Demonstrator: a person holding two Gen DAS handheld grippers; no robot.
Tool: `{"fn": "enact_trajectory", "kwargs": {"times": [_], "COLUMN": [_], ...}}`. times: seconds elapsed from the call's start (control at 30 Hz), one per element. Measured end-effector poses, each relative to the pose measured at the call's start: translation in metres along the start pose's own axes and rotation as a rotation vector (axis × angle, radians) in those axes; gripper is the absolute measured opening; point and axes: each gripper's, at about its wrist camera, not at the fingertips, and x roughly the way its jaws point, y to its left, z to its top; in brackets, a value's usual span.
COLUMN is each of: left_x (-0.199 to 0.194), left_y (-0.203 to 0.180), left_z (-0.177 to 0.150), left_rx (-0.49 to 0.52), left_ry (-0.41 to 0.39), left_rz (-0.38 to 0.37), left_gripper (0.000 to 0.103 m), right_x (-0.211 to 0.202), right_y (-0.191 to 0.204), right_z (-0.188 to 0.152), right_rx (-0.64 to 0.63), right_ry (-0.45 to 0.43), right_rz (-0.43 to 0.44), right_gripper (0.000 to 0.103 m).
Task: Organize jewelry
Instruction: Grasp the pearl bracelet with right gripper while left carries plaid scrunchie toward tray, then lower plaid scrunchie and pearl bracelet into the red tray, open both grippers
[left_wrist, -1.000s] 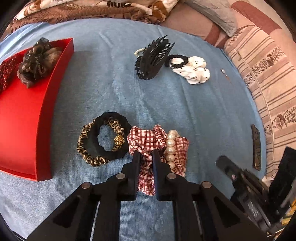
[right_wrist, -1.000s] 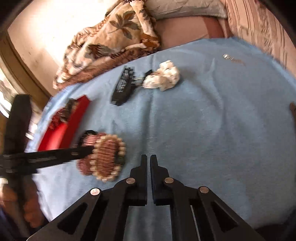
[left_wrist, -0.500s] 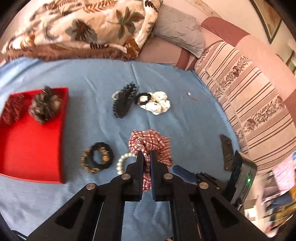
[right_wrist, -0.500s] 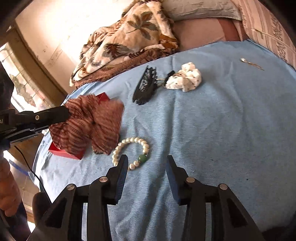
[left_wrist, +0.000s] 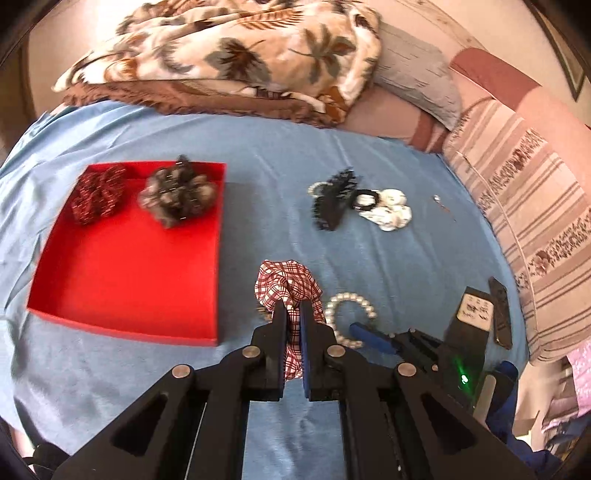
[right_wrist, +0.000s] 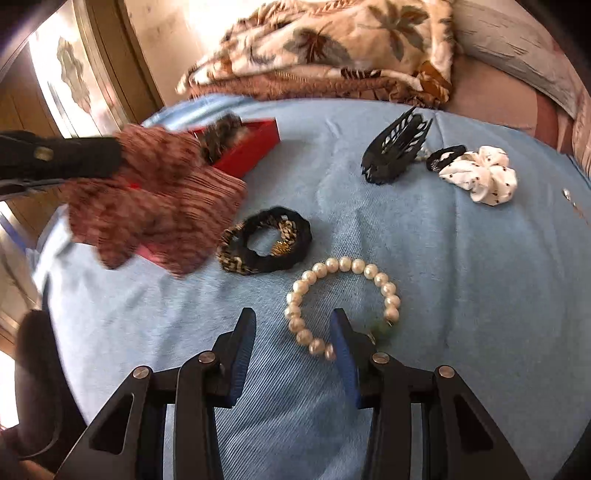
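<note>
My left gripper (left_wrist: 292, 306) is shut on a red plaid scrunchie (left_wrist: 288, 284) and holds it up off the blue cloth, to the right of the red tray (left_wrist: 125, 273). The right wrist view shows the scrunchie (right_wrist: 155, 199) blurred in front of the tray (right_wrist: 255, 147). My right gripper (right_wrist: 293, 317) hangs low over a pearl bracelet (right_wrist: 369, 271). Its jaws are closing, with the bracelet's near beads between the fingers but not pressed. A black and a leopard scrunchie (right_wrist: 273, 240) lie together just beyond.
The tray holds a red glitter scrunchie (left_wrist: 98, 199) and a brown fuzzy one (left_wrist: 177, 199). A black claw clip (right_wrist: 395, 151), a black hair tie (left_wrist: 364, 197) and a white scrunchie (right_wrist: 480, 177) lie farther back. A floral blanket (left_wrist: 229, 55) and a striped cushion (left_wrist: 535, 221) border the cloth.
My left gripper has lifted the plaid scrunchie off the cloth, uncovering the pearl bracelet. My right gripper has opened from shut and moved left to the bracelet.
</note>
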Motion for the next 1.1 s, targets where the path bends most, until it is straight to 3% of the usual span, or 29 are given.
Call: {"fn": "enact_trajectory", "kwargs": {"times": [0.1,0.13,0.4,0.67,0.83,0.93,1.1], "left_x": [-0.008,-0.012,-0.033,-0.043,-0.024,-0.007,0.015], "left_y": [0.015,0.021,0.08,0.153,0.195,0.219,0.252], "left_z": [-0.003,-0.004,-0.008,0.0,0.008,0.01,0.006], "left_rx": [-0.015,-0.022,-0.126,-0.228,-0.278,-0.3,-0.347], "left_ry": [-0.018,-0.026,-0.068,-0.099,-0.059,-0.033,0.006], "left_rz": [0.026,0.035,0.064,0.122,0.144,0.203,0.255], "left_gripper": [0.006,0.006,0.006,0.006,0.006,0.006,0.006], "right_x": [0.006,0.005,-0.037,-0.061,-0.047,-0.03,0.019], "right_y": [-0.003,-0.006,-0.022,0.015,0.064,0.097,0.144], "right_z": [0.005,0.007,0.029,0.077,0.113,0.129,0.131], "right_rx": [0.001,0.016,0.155,0.162,0.118,0.068,-0.037], "right_ry": [0.011,0.019,-0.029,-0.057,-0.052,-0.035,0.047], "right_rz": [-0.043,-0.037,0.062,0.198,0.254,0.261,0.224], "right_gripper": [0.012,0.011,0.011,0.011,0.011,0.011,0.011]}}
